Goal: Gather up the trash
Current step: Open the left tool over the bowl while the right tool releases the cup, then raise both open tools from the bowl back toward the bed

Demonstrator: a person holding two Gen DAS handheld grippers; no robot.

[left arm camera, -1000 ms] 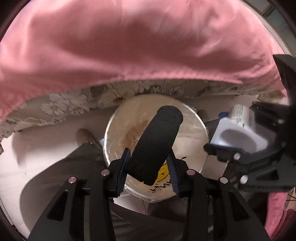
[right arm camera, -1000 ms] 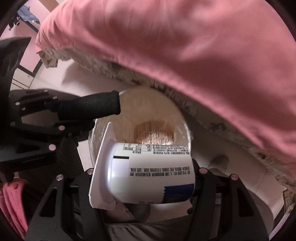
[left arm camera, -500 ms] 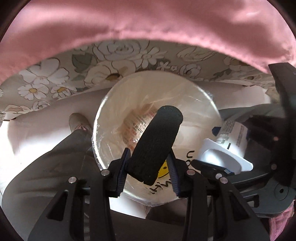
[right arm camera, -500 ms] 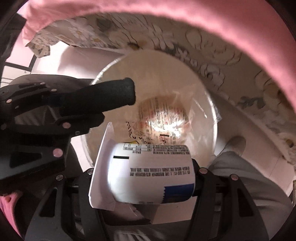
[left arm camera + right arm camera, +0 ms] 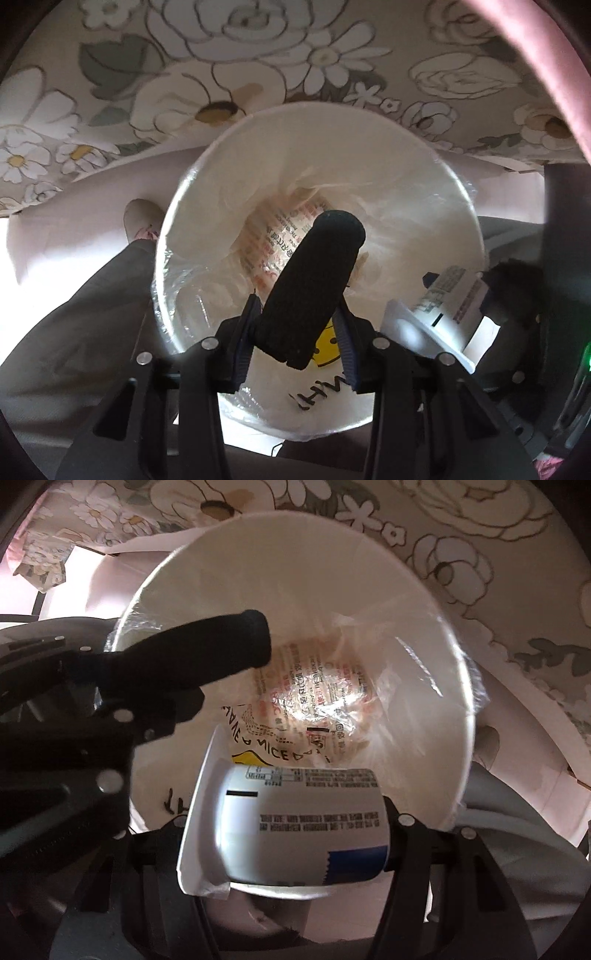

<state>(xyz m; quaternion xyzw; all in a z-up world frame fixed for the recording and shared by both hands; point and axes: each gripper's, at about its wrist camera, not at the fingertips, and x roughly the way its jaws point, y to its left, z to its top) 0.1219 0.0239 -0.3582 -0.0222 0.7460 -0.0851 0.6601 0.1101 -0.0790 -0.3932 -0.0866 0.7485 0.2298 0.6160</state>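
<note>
Left gripper (image 5: 297, 341), jaws pinching a black foam cylinder (image 5: 314, 284) that projects over the bin mouth; right gripper (image 5: 291, 834), jaws clamped on a white printed cup (image 5: 295, 823) lying sideways, just beside the cylinder. Beyond both, a white trash bin (image 5: 424, 602) lined with clear plastic holds a crumpled printed wrapper (image 5: 317, 690). Behind the bin, a floral cloth (image 5: 229, 62).

black roller (image 5: 312, 288), white bin (image 5: 369, 133), floral cloth (image 5: 229, 55)
</note>
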